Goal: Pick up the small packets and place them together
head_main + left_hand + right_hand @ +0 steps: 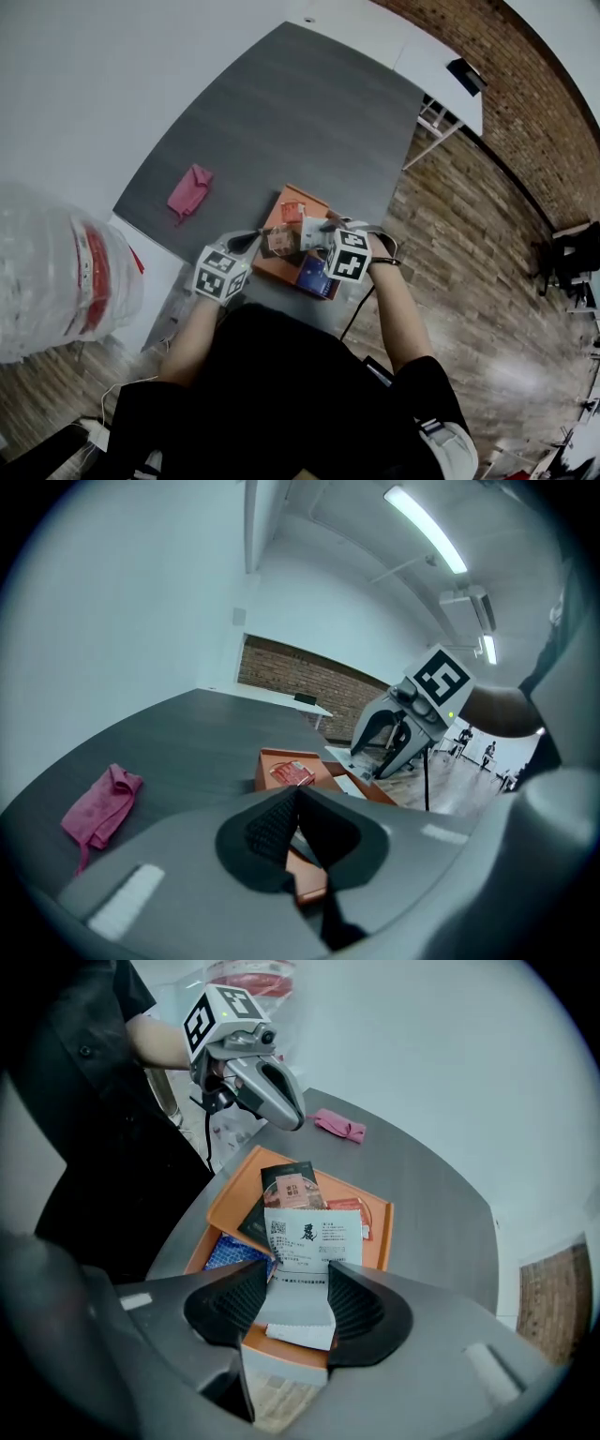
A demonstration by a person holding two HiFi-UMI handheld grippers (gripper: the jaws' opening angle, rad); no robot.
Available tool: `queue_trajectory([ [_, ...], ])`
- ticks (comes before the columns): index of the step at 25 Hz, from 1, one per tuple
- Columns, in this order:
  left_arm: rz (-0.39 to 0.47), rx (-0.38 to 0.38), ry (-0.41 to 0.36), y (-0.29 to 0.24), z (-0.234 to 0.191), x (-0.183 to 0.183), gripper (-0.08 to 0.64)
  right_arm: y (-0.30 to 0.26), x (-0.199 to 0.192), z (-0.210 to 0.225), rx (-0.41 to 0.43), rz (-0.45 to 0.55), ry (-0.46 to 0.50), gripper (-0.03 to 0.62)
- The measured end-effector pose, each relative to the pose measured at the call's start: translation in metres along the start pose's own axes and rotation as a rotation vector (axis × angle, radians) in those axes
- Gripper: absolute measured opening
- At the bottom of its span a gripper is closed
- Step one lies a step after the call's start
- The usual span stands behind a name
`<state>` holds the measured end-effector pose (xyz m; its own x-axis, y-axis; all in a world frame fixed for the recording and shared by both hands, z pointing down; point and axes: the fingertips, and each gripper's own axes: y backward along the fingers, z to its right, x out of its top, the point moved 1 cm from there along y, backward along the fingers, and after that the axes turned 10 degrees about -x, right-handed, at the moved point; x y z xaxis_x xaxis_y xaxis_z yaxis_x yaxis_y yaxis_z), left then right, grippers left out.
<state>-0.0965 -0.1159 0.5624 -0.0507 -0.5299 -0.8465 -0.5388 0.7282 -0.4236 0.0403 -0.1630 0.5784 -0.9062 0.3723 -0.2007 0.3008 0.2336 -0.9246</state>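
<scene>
My right claw (pixel 298 1272) clamped a white packet (pixel 314 1237) above the tray (pixel 382 1232), with the dark packet (pixel 289 1190) just beyond its tips. My left claw (pixel 298 797) hovered alongside, jaws together and empty. Next, I judged, came lowering it beside the dark one.

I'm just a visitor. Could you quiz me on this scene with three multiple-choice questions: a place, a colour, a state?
1. Where is the pink cloth? A on the gray table, apart from the tray; B in the tray; C under the tray.
2. What colour is the tray? A green; B orange; C white.
3. What is the right gripper doing? A open, empty; B shut on the cloth; C shut on a white packet.
Answers: 1 A, it lies on bare tabletop; 2 B, its rim shows orange; 3 C, the packet sits clamped between its jaws.
</scene>
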Motion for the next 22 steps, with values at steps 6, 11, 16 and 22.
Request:
queue_trajectory([
  [6, 0.012, 0.066, 0.027, 0.023, -0.008, -0.006, 0.000, -0.013, 0.032, 0.007, 0.003, 0.062, 0.067, 0.209],
  [11, 0.025, 0.121, 0.051, 0.040, -0.010, -0.009, 0.000, -0.029, 0.047, 0.009, 0.019, 0.069, 0.118, 0.210],
  [16, 0.037, 0.169, 0.085, 0.055, -0.009, -0.021, 0.000, -0.042, 0.054, 0.007, 0.020, 0.065, 0.172, 0.215],
  [22, 0.041, 0.202, 0.105, 0.063, -0.004, -0.030, 0.000, -0.040, 0.064, 0.008, -0.014, 0.111, 0.184, 0.252],
])
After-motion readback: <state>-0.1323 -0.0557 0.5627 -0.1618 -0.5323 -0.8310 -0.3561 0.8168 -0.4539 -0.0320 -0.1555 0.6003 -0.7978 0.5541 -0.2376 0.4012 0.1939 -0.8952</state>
